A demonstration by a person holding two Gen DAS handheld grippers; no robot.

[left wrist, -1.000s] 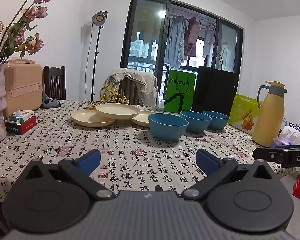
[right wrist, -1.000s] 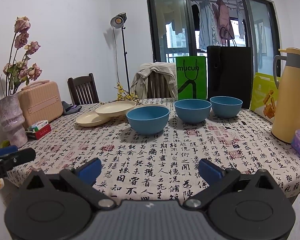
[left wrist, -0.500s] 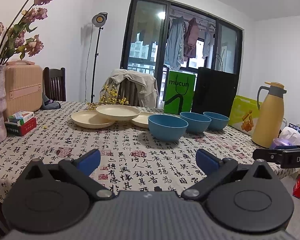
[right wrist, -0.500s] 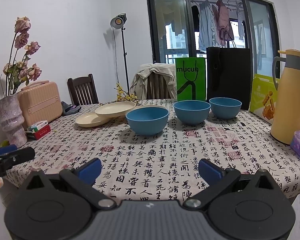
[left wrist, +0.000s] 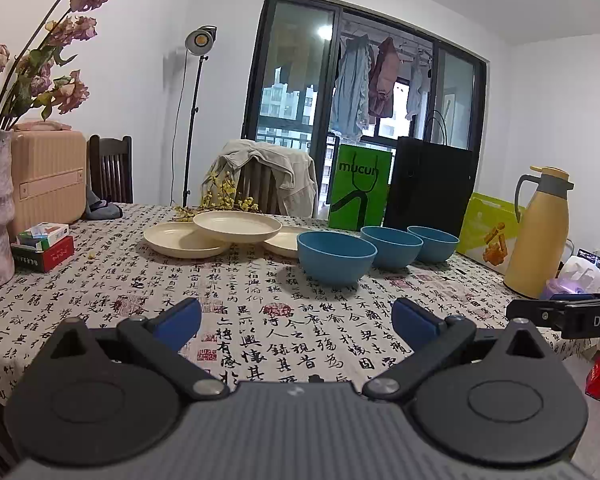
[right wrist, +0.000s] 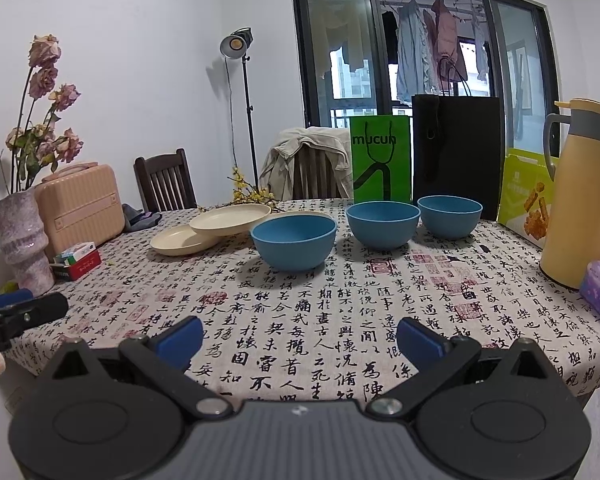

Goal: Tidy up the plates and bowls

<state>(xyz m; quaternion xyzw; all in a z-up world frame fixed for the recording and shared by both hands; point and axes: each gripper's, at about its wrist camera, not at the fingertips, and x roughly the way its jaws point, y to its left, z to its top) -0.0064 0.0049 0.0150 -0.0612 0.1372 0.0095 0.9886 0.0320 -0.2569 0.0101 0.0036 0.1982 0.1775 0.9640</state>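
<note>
Both tools gape, empty.
We hold left tool [left wrist: 296, 318] and right tool [right wrist: 300, 340] before the bench [right wrist: 340, 320] (three bowls [right wrist: 294, 240], plates [left wrist: 236, 226]).

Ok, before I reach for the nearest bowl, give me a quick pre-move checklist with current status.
1. Right gripper open, empty: ok.
2. Left gripper open, empty: ok.
3. Nearest bowl upright, standing apart from the other two bowls: ok.
4. Tablecloth between right gripper and bowl bare: ok.
5. Flask off to the right, out of the path: ok.
6. Plates stable; top one overlaps the others, tilt: cannot tell.
</note>
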